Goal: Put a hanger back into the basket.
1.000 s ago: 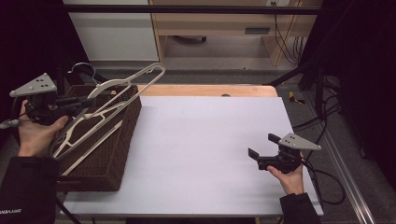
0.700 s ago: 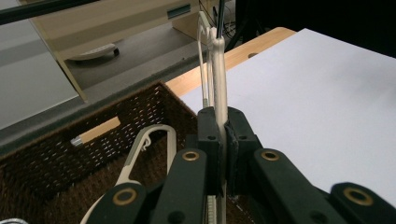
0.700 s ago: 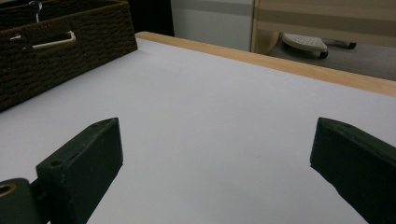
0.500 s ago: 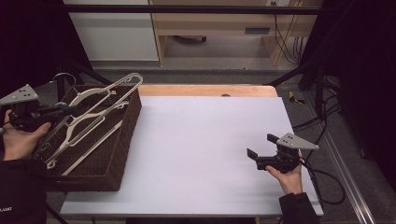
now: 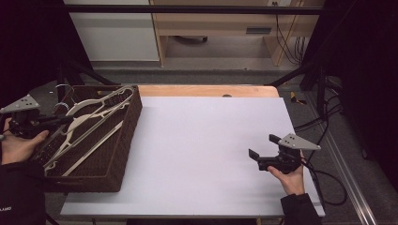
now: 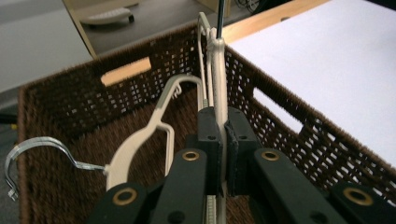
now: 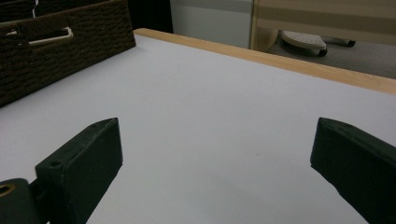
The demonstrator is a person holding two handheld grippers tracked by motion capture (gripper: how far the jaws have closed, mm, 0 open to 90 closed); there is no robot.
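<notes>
Here, a cream plastic hanger (image 6: 219,88) stood clamped edge-on between the closed jaws of the left gripper (image 6: 223,140), its slim body rising toward a dark metal hook at twelve o'clock. It lay over the brown wicker basket (image 5: 123,154) at the table's nine o'clock side, above a second cream hanger (image 6: 140,144) with a silver hook. No lettering could be read on either. At four o'clock on the white table (image 5: 202,140), the right gripper (image 5: 264,152) held its jaws wide apart, gripping nothing.

Hangers (image 5: 89,123) in basket (image 5: 123,159) (table's (image 5: 206,140) left)
</notes>
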